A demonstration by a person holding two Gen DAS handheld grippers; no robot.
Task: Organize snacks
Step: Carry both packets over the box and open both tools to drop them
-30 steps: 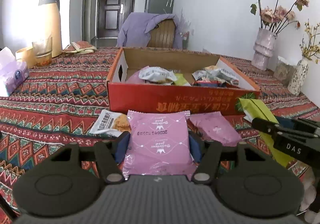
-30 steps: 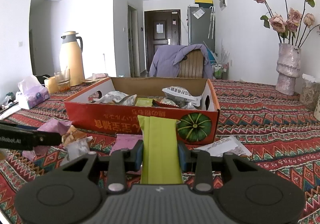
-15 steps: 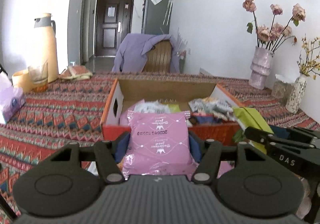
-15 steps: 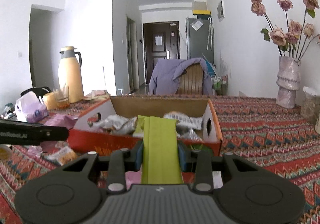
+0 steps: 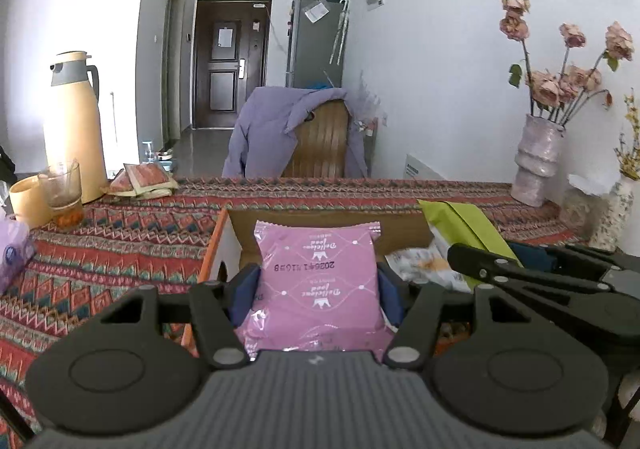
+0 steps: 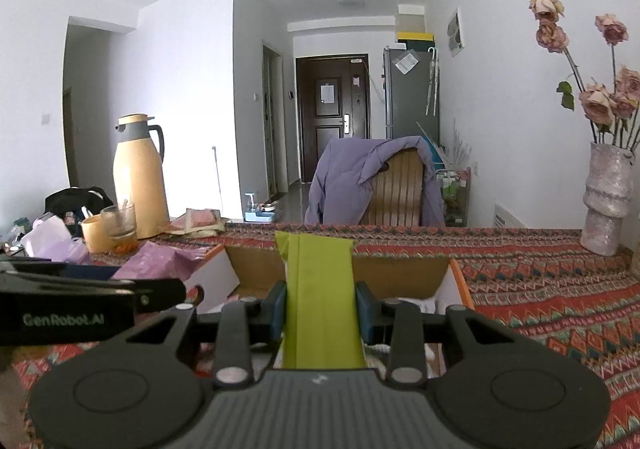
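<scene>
My left gripper (image 5: 318, 293) is shut on a pink snack packet (image 5: 316, 277), held up over the near part of the orange cardboard box (image 5: 214, 249). My right gripper (image 6: 320, 309) is shut on a green snack packet (image 6: 320, 289), raised over the same box (image 6: 460, 281). In the left wrist view the green packet (image 5: 464, 225) and the right gripper's black arm (image 5: 520, 273) show at the right. The right wrist view has the pink packet (image 6: 160, 261) and the left gripper's arm (image 6: 80, 309) at its left. A white snack bag (image 5: 424, 265) lies inside the box.
A patterned cloth covers the table (image 5: 120, 233). At the back left stand a cream thermos (image 5: 74, 125), a glass (image 5: 62, 195) and a yellow cup (image 5: 26, 201). A vase of dried roses (image 5: 538, 165) stands back right. A chair with a purple jacket (image 5: 296, 133) sits behind the table.
Both grippers have risen and moved forward with their packets, from in front of the box's red front wall to above its open top. The loose packets on the cloth have dropped out of sight.
</scene>
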